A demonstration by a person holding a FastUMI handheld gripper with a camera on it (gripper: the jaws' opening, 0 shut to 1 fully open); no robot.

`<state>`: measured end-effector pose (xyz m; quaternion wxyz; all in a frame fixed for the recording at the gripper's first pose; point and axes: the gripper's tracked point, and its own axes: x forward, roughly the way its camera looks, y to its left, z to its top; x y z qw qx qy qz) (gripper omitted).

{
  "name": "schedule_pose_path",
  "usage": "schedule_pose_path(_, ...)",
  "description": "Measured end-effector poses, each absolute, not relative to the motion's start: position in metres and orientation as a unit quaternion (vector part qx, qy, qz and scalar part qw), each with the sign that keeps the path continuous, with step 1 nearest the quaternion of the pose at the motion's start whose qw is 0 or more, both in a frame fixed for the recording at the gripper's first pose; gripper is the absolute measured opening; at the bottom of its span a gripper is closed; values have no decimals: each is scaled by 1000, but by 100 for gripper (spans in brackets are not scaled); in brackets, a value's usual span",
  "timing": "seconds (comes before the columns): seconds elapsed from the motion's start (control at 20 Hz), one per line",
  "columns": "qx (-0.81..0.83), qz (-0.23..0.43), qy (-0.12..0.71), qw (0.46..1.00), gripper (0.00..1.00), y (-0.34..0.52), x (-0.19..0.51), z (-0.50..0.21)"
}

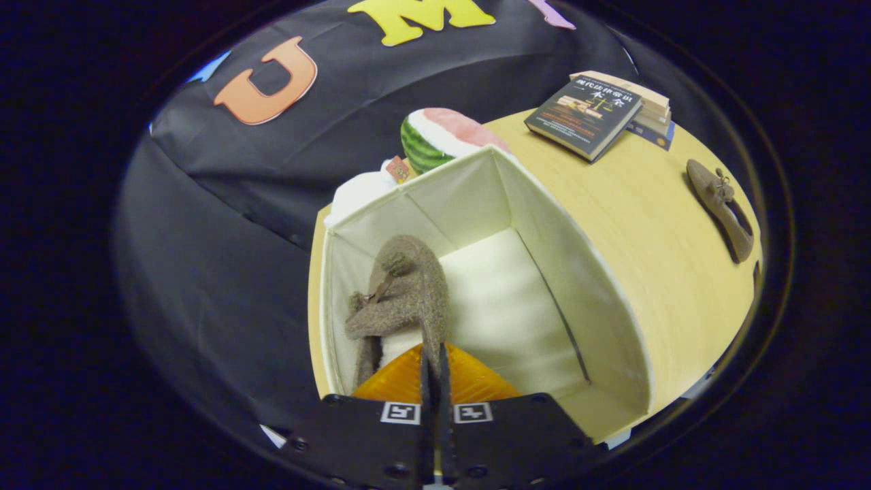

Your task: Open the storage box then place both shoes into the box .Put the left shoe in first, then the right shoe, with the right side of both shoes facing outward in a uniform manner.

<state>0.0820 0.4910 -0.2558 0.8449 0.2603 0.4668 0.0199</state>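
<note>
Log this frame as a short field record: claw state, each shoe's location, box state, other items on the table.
claw: shut on the edge of the brown shoe in the box
first shoe: brown shoe in the box, held against its left wall
second shoe: brown shoe on the table, beyond the box, right of it
box: white storage box, open
table: wooden table
other items: stack of books; watermelon-slice toy behind the box

Table: box, books, shoe.
</note>
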Motion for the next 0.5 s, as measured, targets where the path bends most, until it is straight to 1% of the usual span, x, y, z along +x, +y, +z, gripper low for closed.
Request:
schedule_pose_path(0.1,255,30,463,848,21,492,84,-253)
schedule_pose_path(0.2,248,38,458,853,32,491,86,-253)
schedule_pose_path(0.45,221,65,421,877,62,478,84,-223)
schedule_pose_path(0.5,212,70,410,884,70,473,81,-215)
